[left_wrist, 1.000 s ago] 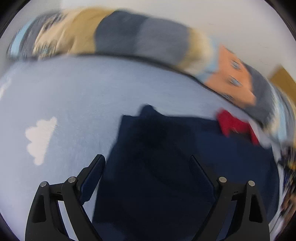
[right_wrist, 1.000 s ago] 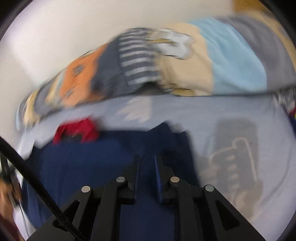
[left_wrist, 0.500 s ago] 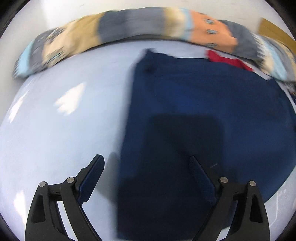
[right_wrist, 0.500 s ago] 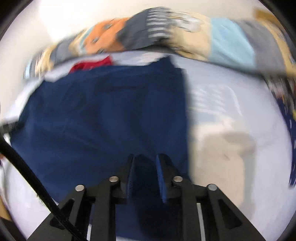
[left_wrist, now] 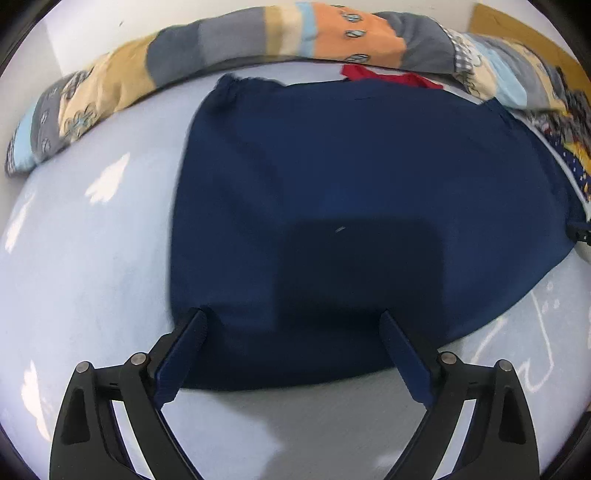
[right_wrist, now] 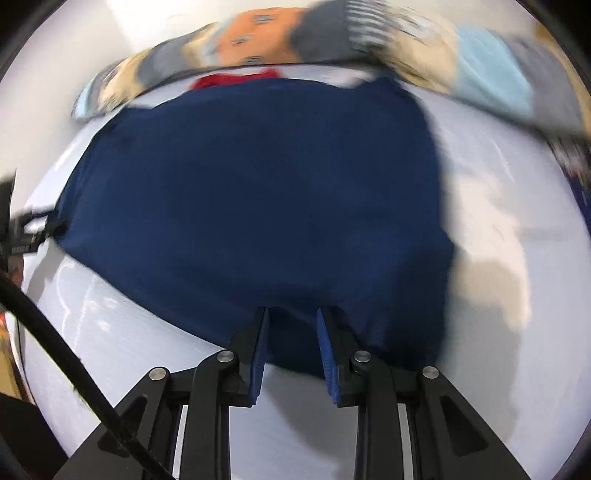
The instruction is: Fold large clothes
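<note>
Left wrist view: the left gripper (left_wrist: pixel 291 317) hangs over the near edge of the navy garment (left_wrist: pixel 351 192), its jaws spread wide with nothing clamped between them. The near hem runs across behind the two blue pads, and the left fingertip sits at the garment's near left corner. The garment lies flat on a pale blue sheet (left_wrist: pixel 85 266) with white prints, filling the middle of the bed. A dark square shadow falls on the cloth just ahead of the gripper. Along the far edge lies a patchwork blanket (left_wrist: pixel 258 37) in grey, tan, orange and light blue. A red cloth (left_wrist: pixel 388 75) peeks out between the garment's far edge and the blanket.

Right wrist view, somewhat blurred: the right gripper (right_wrist: pixel 291 317) is over the near hem of the same garment (right_wrist: pixel 258 184), toward its right side. Its jaws have just been opening and now stand a narrow gap apart; cloth shows in the gap, but the pads do not press on it. The sheet (right_wrist: pixel 498 206) is bare to the right. The blanket (right_wrist: pixel 332 33) and red cloth (right_wrist: pixel 232 79) lie at the far edge. A black cable (right_wrist: pixel 55 354) crosses the lower left
</note>
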